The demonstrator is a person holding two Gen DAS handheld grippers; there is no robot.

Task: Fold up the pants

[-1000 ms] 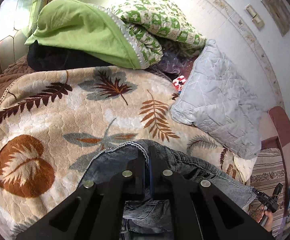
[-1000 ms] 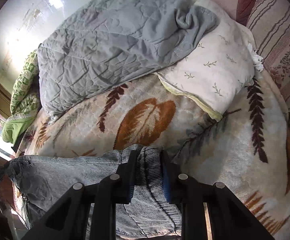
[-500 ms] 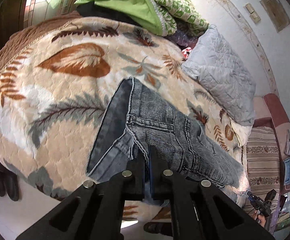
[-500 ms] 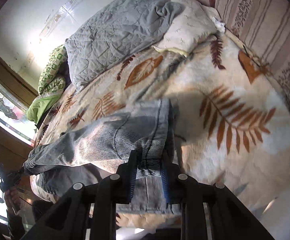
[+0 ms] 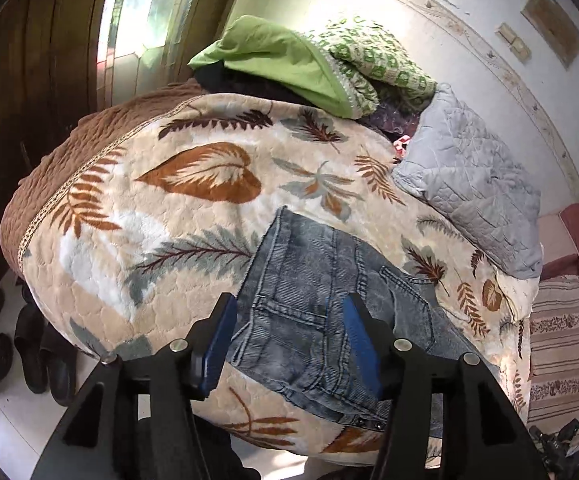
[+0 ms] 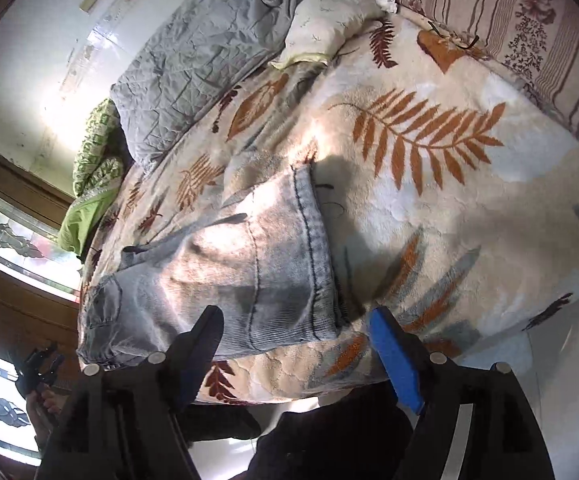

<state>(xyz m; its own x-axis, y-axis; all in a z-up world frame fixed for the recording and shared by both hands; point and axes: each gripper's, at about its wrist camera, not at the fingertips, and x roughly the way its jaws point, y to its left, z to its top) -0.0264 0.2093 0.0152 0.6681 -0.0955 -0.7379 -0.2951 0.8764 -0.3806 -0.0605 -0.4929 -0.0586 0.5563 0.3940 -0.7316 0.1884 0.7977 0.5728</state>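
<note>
On leaf-print blanket (image 5: 137,240), jeans (image 5: 313,304) lie released; left gripper (image 5: 289,332) and right gripper (image 6: 293,340) just opened wide, holding nothing.

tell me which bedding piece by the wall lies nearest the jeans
The grey quilt; the green blanket and the white pillow lie further from the jeans.

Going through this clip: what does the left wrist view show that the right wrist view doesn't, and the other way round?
Only the left wrist view shows the waist end of the jeans with its back pocket and rivets, the dark shoes on the floor and the brown border of the leaf blanket. Only the right wrist view shows the hem end of the jeans, the cream pillow and the striped cover beside the bed. Both show the jeans lying on the blanket, the grey quilt and the green bedding. The left gripper and right gripper both stand open, having just been opening, pressing on nothing.
</note>
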